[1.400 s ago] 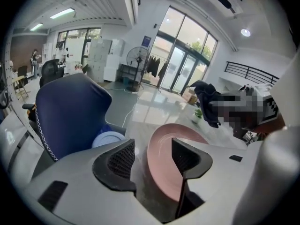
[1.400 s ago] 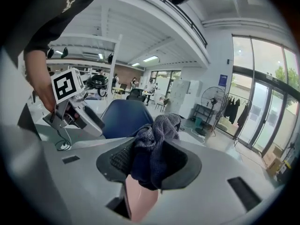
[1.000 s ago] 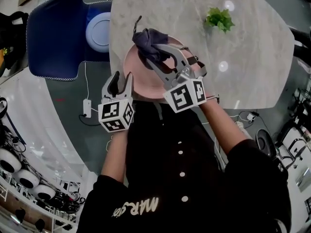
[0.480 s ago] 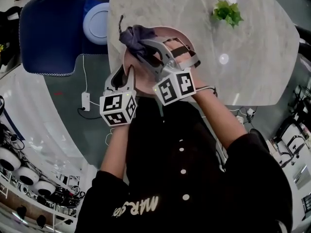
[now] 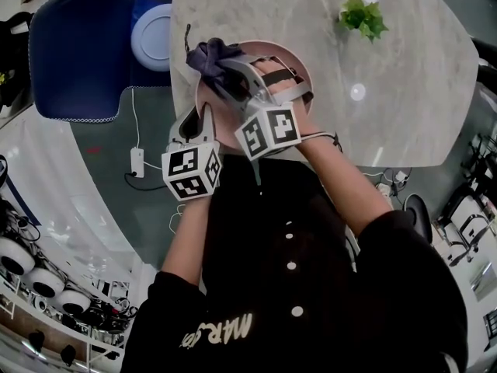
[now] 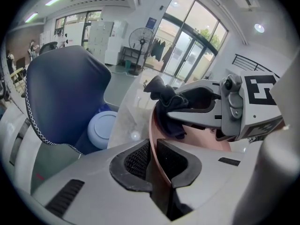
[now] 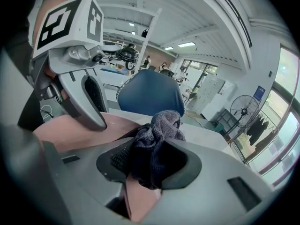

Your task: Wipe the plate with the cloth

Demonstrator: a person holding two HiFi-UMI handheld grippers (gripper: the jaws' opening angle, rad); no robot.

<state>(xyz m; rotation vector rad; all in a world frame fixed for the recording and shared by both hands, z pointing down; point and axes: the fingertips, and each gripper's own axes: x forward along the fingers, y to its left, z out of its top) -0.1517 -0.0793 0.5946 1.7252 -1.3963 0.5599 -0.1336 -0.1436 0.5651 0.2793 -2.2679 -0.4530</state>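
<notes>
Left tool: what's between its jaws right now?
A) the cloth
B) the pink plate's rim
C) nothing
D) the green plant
B: in the left gripper view the jaws of the left tool, which have just been closing, pinch the rim of the pink plate; the cloth is held by the right tool.

Marble table [image 5: 404, 76], green sprig [image 5: 362, 18] on it — blue chair [image 5: 74, 53], pale dish [image 5: 151, 37] on its seat
</notes>
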